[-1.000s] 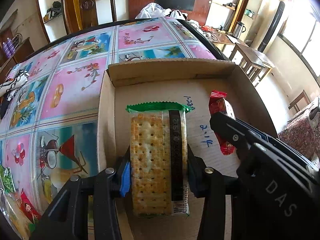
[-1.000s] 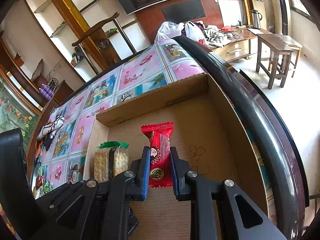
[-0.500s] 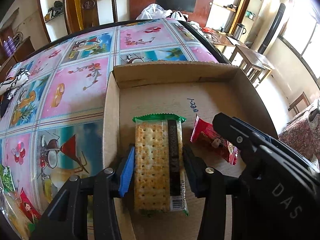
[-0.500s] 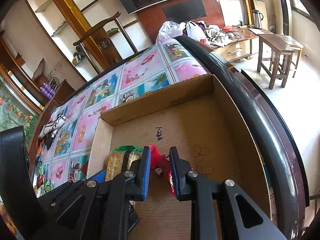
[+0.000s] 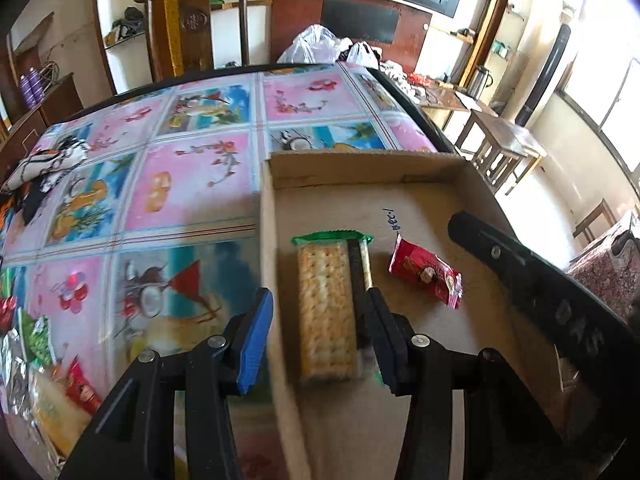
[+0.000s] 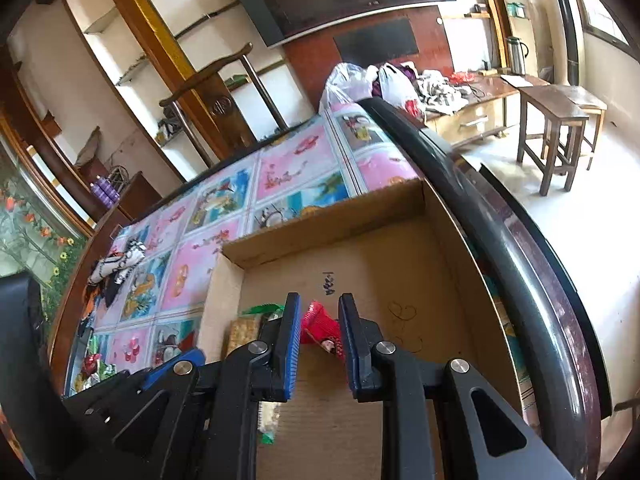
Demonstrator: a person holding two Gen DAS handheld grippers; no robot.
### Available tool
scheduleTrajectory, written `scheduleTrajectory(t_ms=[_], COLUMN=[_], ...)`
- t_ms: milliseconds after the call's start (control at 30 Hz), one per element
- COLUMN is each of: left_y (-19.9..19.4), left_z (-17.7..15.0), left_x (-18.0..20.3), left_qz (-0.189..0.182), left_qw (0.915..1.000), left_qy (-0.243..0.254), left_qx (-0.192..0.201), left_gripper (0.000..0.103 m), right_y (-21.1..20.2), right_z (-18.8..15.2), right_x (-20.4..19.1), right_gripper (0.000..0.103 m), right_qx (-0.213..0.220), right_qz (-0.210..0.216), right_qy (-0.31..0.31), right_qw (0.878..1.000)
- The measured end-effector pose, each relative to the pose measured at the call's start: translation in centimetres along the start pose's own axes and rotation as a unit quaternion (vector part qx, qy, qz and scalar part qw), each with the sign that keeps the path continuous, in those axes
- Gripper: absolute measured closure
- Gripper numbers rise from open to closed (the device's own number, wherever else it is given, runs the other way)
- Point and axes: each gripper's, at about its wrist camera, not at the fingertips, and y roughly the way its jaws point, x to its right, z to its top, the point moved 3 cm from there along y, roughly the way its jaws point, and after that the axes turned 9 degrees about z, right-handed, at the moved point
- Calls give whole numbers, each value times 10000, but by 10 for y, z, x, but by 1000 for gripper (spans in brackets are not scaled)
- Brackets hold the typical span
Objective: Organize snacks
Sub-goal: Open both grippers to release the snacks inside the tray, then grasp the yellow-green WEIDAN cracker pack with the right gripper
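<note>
A cracker pack (image 5: pixel 327 312) with a green end was seen lying flat on the floor of the cardboard box (image 5: pixel 472 184), close to the box's left wall. The left gripper (image 5: pixel 318 336) was held over it with its fingers wide apart — the blue pad (image 5: pixel 254 344) was outside the box wall and the black pad (image 5: pixel 382 340) was just beside the pack's right edge. Nothing was squeezed. A small red snack packet (image 5: pixel 426 274) was lying a little to the right of the crackers, tilted. The right gripper (image 6: pixel 318 346) was held above it with its fingers apart too — the packet (image 6: pixel 322 330) was seen between them, not pinched. More wrapped snacks (image 5: pixel 44 380) were left on the flowery tablecloth (image 5: pixel 180 184), outside the box.
</note>
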Motion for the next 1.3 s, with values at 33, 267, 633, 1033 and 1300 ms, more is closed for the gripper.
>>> scheduleTrajectory(t_ms=[33,267,633,1033,1300], left_y=[-7,-41,-94,-88,-85], left_z=[-3,-19,-77,-162,-176], left_x=[-6,-50,-176,-301,-307], left_qz=[-11,26,610,930,801], left_qw=[10000,9992,9939,9767,9777], left_qy=[-52,-341,-812,-1925,-1919], left_qx=[52,218,425,-207,-305], left_gripper=[56,54,47,47,46], right_y=[-2,-3,4,55,89], right_z=[0,-5,-58,-118,-152], right_x=[-2,-18,-126,-230,-243], right_gripper=[82,82,71,33,31], right_qx=[44,86,-466,-1267,-1844], right_qz=[39,262,1602,2025,2040], right_qy=[-14,-178,-1223,-2532,-2807], right_qw=[10000,9995,9784,9375,9196])
